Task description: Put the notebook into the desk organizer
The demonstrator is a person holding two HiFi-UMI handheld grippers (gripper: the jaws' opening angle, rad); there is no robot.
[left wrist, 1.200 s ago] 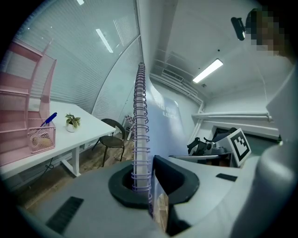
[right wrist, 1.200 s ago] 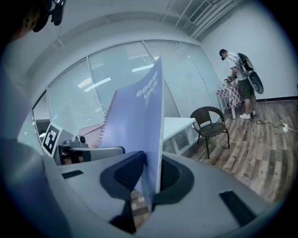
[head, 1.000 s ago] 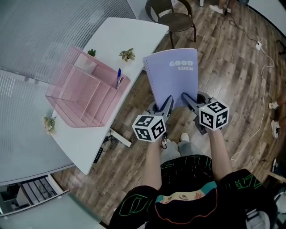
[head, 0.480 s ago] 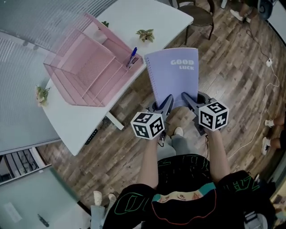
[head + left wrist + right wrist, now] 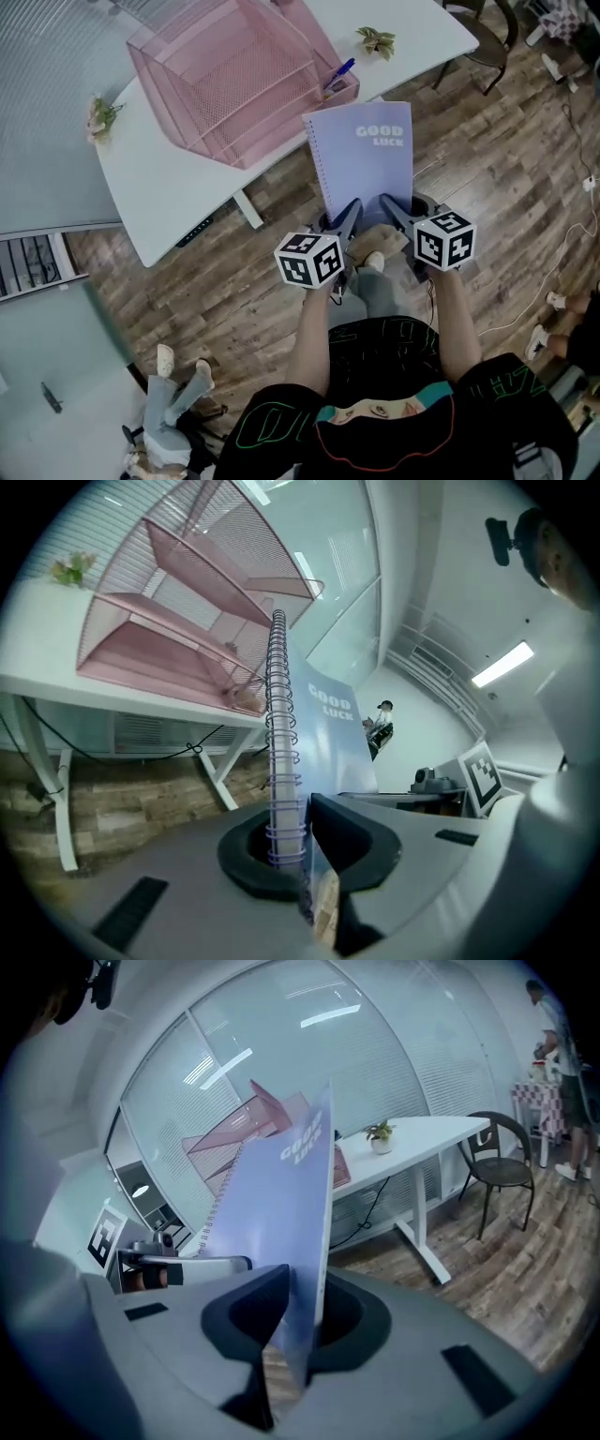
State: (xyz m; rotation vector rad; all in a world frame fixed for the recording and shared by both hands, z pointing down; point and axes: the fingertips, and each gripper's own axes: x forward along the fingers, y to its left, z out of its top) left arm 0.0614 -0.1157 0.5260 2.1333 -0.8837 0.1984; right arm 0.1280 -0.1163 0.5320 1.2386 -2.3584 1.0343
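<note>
Hanging above the wood floor (image 5: 497,178), the lilac notebook (image 5: 364,159) is held by its near edge, its far edge close to the desk (image 5: 169,202). The left gripper (image 5: 349,217) is clamped narrowly on the spiral-bound corner. The right gripper (image 5: 389,208) pinches the other near corner the same way. Beyond the notebook, the pink mesh organizer (image 5: 234,75) stands on the white desk, with a blue pen (image 5: 339,73) in its end compartment and a small plant (image 5: 377,39) nearby.

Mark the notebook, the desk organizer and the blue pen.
notebook (image 5: 361,164), head view, middle of the cover.
desk organizer (image 5: 234,94), head view, a pink mesh tier.
blue pen (image 5: 339,73), head view, its barrel.
</note>
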